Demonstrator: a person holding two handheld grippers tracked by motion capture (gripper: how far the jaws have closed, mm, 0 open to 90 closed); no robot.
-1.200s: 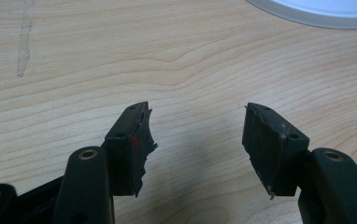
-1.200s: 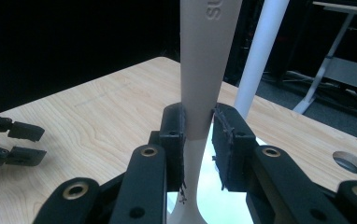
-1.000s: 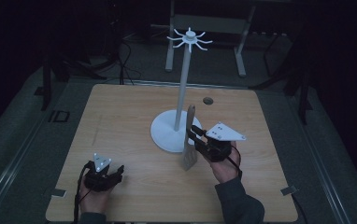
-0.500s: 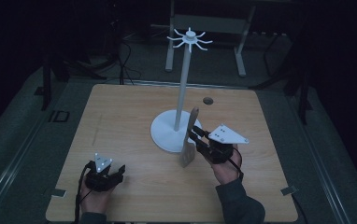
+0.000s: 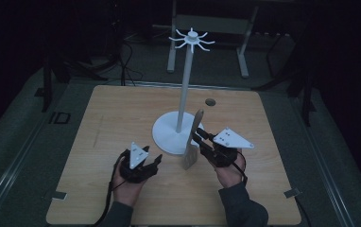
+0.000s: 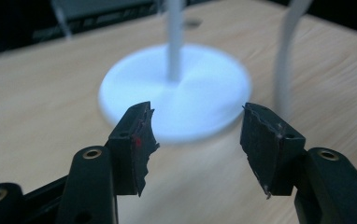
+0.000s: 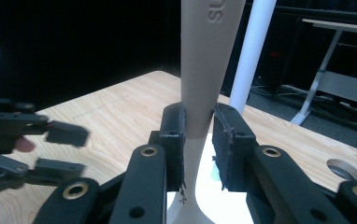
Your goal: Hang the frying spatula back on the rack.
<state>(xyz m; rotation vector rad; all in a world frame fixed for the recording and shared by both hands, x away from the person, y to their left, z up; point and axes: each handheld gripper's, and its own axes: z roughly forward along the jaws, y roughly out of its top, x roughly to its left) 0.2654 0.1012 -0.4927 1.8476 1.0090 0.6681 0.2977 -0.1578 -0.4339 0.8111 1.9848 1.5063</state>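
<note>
While the right gripper [image 5: 198, 138] clamped a beige spatula [image 5: 192, 142] upright, the left gripper [image 5: 156, 161] hung with nothing in it.

The spatula stood blade down on the wooden desk [image 5: 98, 123], at about four o'clock from the round base of the white hook stand [image 5: 184, 94], its narrow neck pinched between the right jaws. The left jaws, at about seven o'clock from the base, stood wide with nothing between them and had just been closing a little, pointing toward the stand.
</note>
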